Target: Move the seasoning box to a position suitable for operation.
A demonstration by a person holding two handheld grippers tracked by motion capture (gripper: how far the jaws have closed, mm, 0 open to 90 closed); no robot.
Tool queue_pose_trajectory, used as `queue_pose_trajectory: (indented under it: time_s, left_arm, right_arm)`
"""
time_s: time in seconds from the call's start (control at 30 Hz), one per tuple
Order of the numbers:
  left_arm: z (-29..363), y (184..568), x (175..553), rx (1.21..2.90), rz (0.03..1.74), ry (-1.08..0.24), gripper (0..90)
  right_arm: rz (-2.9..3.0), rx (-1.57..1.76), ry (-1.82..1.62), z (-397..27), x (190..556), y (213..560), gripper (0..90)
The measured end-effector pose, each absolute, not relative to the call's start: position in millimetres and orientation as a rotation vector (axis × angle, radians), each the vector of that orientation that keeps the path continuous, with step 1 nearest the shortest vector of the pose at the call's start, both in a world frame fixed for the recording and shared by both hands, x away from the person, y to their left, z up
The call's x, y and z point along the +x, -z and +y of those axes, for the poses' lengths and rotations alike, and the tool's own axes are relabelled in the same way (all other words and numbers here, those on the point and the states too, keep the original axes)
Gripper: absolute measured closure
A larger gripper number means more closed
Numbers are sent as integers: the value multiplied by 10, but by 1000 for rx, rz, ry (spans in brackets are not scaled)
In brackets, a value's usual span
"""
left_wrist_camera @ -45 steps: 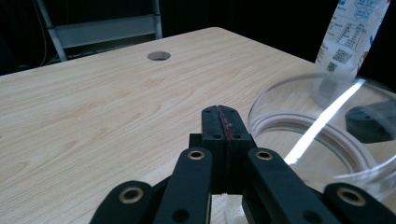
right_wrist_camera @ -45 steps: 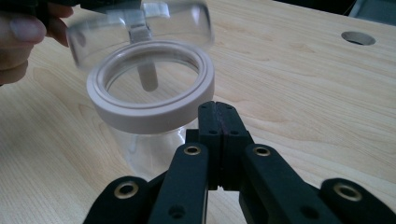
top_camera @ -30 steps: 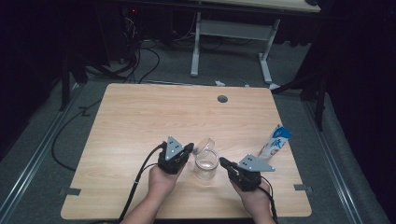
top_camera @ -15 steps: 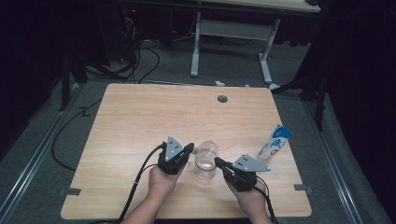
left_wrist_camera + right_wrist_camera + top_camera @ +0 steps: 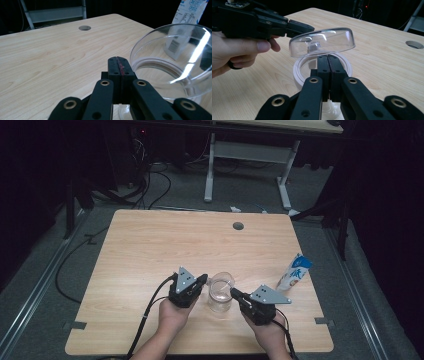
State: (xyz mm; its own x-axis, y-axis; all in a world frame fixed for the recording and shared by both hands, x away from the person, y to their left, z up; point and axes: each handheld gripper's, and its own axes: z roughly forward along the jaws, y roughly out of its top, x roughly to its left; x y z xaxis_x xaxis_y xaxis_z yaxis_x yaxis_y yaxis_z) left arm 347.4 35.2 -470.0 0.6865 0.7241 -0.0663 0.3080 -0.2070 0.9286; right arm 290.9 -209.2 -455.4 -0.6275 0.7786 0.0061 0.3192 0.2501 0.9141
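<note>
Up close, left gripper (image 5: pixel 202 280) and right gripper (image 5: pixel 234 293) both clenched tight, holding nothing, one each side of the jar (image 5: pixel 220 303) near the front of the table (image 5: pixel 150 250). Hardly different from a second ago: clear lid (image 5: pixel 322 43) tipped up, touching the left tips, so probably coming off soon. Farther right, a milk carton (image 5: pixel 295 272).

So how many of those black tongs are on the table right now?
2. The left tongs sit at the clear lid on its left; the right tongs sit at the jar on its right. Both are shut.
</note>
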Motion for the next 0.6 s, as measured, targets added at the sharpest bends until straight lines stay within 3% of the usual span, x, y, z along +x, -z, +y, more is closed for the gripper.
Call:
queue_pose_trajectory:
  time_s: [0.3, 0.6]
  left_arm:
    - [512, 4806, 3258, 1780, 828, -416, 900]
    - [410, 4887, 3074, 1774, 788, -345, 900]
  right_arm:
    - [2072, 991, -1350, -2093, 2893, 4537, 891]
    - [2076, 983, -1341, -2063, 2875, 4528, 891]
